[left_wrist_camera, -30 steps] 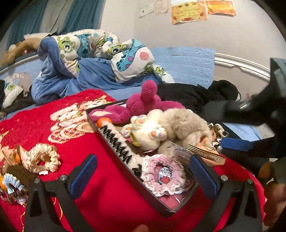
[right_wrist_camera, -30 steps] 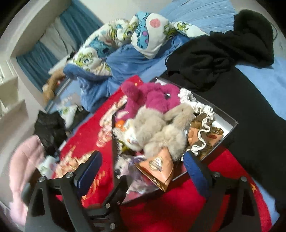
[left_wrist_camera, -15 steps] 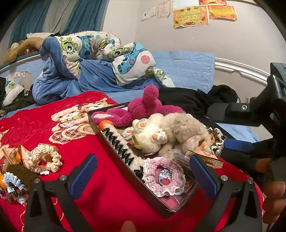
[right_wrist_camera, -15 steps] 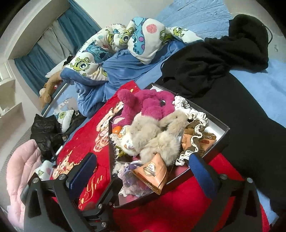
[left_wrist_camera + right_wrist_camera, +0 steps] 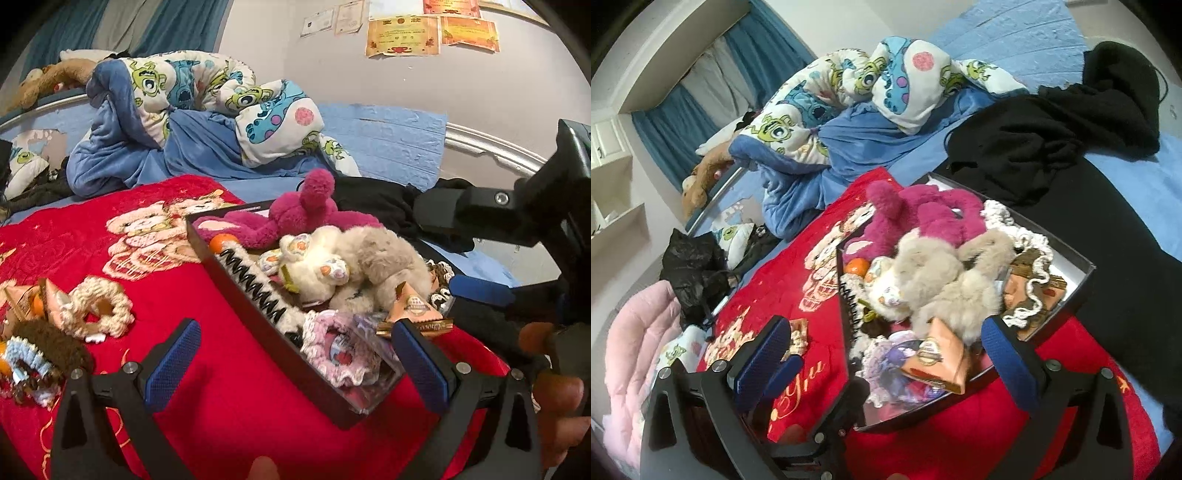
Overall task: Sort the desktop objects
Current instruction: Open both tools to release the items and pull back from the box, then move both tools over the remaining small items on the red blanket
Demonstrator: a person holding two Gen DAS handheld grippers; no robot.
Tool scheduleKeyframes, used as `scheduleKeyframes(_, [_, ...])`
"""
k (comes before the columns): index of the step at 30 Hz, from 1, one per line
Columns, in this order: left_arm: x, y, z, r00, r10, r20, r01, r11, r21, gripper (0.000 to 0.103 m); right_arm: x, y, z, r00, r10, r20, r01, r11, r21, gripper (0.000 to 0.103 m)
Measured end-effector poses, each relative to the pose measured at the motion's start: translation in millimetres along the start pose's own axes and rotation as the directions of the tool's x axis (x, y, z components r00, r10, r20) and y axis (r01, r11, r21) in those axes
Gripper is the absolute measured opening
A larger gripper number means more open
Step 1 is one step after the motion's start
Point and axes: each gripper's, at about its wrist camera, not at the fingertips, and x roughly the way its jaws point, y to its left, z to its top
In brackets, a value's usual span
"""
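both grippers are hanging released over the red blanket, holding nothing: the left gripper is spreading its blue pads wide at the near corner of the black box, and the right gripper is gaping above the same box's near end.

the box is already sitting heaped: a magenta plush at the far end, a beige plush rabbit on top, a lilac crochet scrunchie and an orange triangular snack packet perching at the near rim. more loose pieces are waiting on the blanket at the left, among them a cream crochet scrunchie and a brown fuzzy scrunchie.

the risk is looking like overflow. dropping another piece on this pile, or brushing it with a pad, could be tipping the packet or the rabbit over the rim. soft scrunchies may also be slipping from a shallow pinch.
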Motion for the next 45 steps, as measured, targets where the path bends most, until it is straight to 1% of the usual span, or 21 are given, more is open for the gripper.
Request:
scheduleKeyframes(2, [-8, 5, -2, 1.0, 0.002, 0.009, -0.002, 1.0, -0.023, 0.103, -1, 5, -1, 1.0, 0.004, -0.001, -0.004, 1.0, -0.014, 0.103])
scheduleKeyframes(4, [-16, 13, -3, 1.0, -0.011, 0.009, 0.011, 0.998, -0.055, 0.103, -2, 9, -3, 1.0, 0.011, 0.0, -0.011, 1.0, -0.025, 0.103])
scheduleKeyframes(8, [-30, 25, -4, 1.0, -0.002, 0.009, 0.002, 0.996, -0.094, 0.103, -3, 19, -9, 0.999, 0.036, -0.015, -0.036, 0.998, -0.044, 0.103])
scheduleKeyframes(11, [-44, 32, -4, 1.0, 0.02, 0.013, -0.018, 0.994, -0.109, 0.103, -2, 28, -14, 0.999, 0.049, -0.022, -0.05, 0.997, -0.053, 0.103])
scheduleKeyframes(17, [-75, 50, -6, 0.999, 0.044, 0.007, -0.042, 0.99, -0.134, 0.103, 3, 52, -25, 0.993, 0.103, -0.05, -0.108, 0.99, -0.095, 0.103])
scheduleKeyframes(19, [-89, 57, -5, 0.997, 0.075, 0.013, -0.073, 0.99, -0.124, 0.103, 6, 60, -29, 0.991, 0.119, -0.063, -0.126, 0.986, -0.11, 0.103])
scheduleKeyframes(21, [-104, 66, -5, 0.992, 0.126, 0.024, -0.123, 0.987, -0.108, 0.103, 9, 69, -33, 0.988, 0.135, -0.076, -0.144, 0.981, -0.131, 0.103])
scheduleKeyframes(24, [-122, 86, -9, 0.986, 0.166, 0.02, -0.163, 0.979, -0.122, 0.103, 15, 79, -38, 0.985, 0.147, -0.088, -0.159, 0.976, -0.151, 0.103])
scheduleKeyframes(27, [-141, 112, -17, 0.977, 0.212, 0.008, -0.209, 0.967, -0.147, 0.103, 22, 91, -43, 0.98, 0.169, -0.104, -0.185, 0.97, -0.16, 0.103])
scheduleKeyframes(33, [-173, 160, -31, 0.954, 0.3, -0.019, -0.298, 0.936, -0.186, 0.103, 40, 119, -63, 0.965, 0.207, -0.159, -0.235, 0.955, -0.183, 0.103])
scheduleKeyframes(37, [-184, 180, -37, 0.937, 0.348, -0.032, -0.348, 0.918, -0.19, 0.103, 51, 142, -80, 0.952, 0.234, -0.199, -0.275, 0.939, -0.209, 0.103])
scheduleKeyframes(40, [-188, 193, -40, 0.927, 0.372, -0.045, -0.374, 0.907, -0.195, 0.103, 61, 157, -89, 0.941, 0.255, -0.221, -0.303, 0.927, -0.221, 0.103])
scheduleKeyframes(45, [-184, 210, -45, 0.917, 0.393, -0.071, -0.399, 0.895, -0.196, 0.103, 81, 175, -99, 0.929, 0.269, -0.254, -0.328, 0.917, -0.227, 0.103])
